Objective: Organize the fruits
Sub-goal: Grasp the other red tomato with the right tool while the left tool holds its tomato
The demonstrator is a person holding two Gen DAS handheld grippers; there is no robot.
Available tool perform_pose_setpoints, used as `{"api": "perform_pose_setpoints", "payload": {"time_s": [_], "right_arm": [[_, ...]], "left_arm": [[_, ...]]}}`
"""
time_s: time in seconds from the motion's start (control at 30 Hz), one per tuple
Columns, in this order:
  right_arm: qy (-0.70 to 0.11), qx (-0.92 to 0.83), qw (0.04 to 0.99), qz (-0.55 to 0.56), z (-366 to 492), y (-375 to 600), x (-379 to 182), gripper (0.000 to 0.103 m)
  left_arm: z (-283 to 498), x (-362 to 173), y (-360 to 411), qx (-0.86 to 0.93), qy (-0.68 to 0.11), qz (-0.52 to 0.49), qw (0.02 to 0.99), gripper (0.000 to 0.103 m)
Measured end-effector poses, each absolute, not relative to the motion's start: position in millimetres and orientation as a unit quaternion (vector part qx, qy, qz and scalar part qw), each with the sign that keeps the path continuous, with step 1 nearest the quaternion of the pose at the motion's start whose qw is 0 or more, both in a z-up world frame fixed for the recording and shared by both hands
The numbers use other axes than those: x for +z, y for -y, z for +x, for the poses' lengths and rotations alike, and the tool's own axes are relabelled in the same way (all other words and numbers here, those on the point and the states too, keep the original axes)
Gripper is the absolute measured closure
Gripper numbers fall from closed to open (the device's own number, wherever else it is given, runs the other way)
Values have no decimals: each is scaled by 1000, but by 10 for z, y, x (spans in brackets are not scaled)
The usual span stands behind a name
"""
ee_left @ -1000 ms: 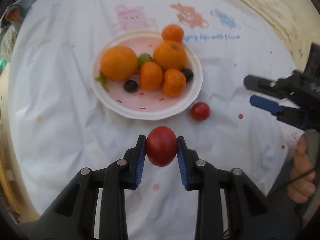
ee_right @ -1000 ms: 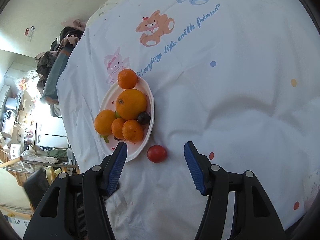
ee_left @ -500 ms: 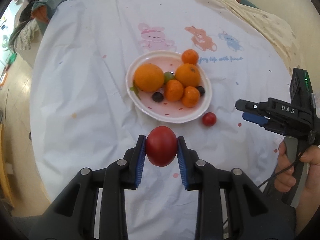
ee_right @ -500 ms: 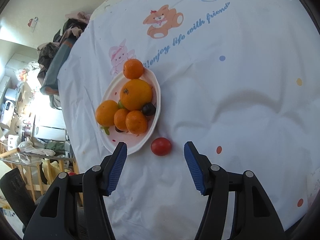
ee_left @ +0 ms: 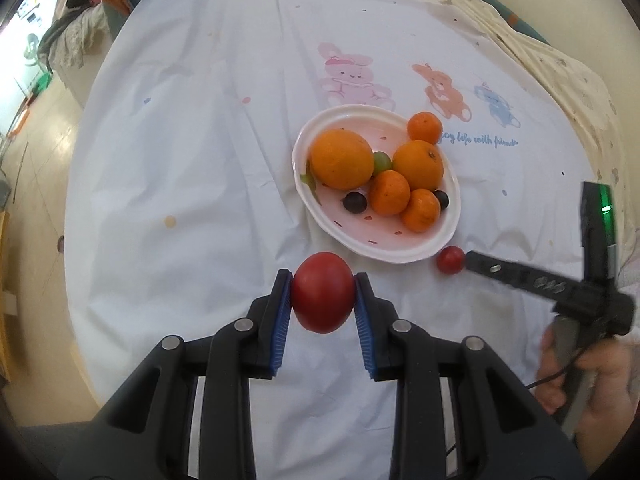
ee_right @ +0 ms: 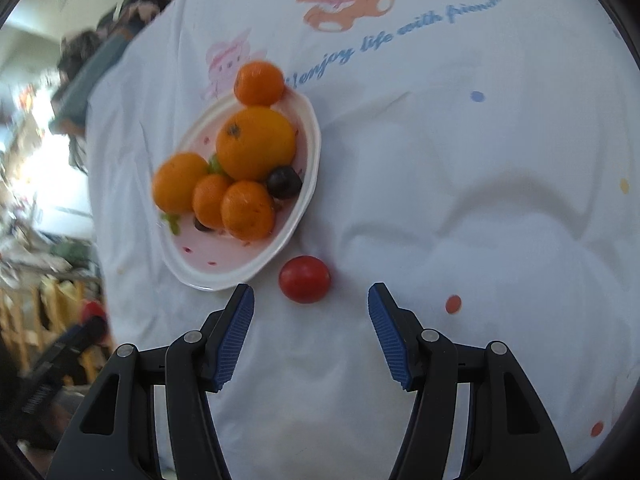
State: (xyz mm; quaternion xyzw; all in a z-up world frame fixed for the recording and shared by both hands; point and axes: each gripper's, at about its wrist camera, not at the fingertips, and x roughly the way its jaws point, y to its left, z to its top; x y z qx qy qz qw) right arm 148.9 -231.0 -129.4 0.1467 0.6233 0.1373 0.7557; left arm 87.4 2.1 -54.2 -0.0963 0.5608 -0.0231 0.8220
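Observation:
My left gripper [ee_left: 322, 293] is shut on a large red tomato [ee_left: 322, 291] and holds it above the cloth, in front of the white plate [ee_left: 390, 255]. The plate holds several oranges [ee_left: 341, 158], a green grape [ee_left: 382, 161] and dark grapes [ee_left: 354, 202]. A small orange [ee_left: 424, 128] sits at the plate's far rim. A small red tomato [ee_right: 305, 279] lies on the cloth beside the plate; it also shows in the left wrist view [ee_left: 450, 260]. My right gripper [ee_right: 311, 312] is open, its fingers either side of the small tomato and just short of it.
A white tablecloth [ee_left: 200, 140] with cartoon animals and blue lettering covers the round table. The floor lies beyond the left edge [ee_left: 36, 152]. Clothes are piled at the far left [ee_left: 80, 12]. The plate's rim [ee_right: 208, 286] is close to my right gripper's left finger.
The left gripper has pulled back and up with the large tomato; the plate looks smaller. The right gripper has moved in toward the small tomato, which now sits nearly between its open fingers.

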Motion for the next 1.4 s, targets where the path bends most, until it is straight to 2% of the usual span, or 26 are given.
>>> {"api": "perform_pose_setpoints", "payload": {"time_s": [0.3, 0.43, 0.47, 0.97, 1.4], "right_arm": [[-609, 139, 781, -23, 1513, 1825, -1438, 43], [-604, 139, 784, -27, 1534, 1829, -1453, 66], [-606, 140, 783, -22, 1539, 1855, -1464, 68], [-597, 146, 787, 57, 1310, 2241, -1089, 68], [-497, 162, 849, 84, 1263, 2417, -389, 68]], "left_arm": [[884, -533, 22, -28, -556, -87, 826, 77], [883, -578, 18, -23, -562, -87, 822, 77], [885, -589, 21, -22, -563, -86, 822, 77], [880, -630, 29, -2, -547, -53, 835, 77], [883, -288, -168, 24, -493, -72, 867, 77]]}}
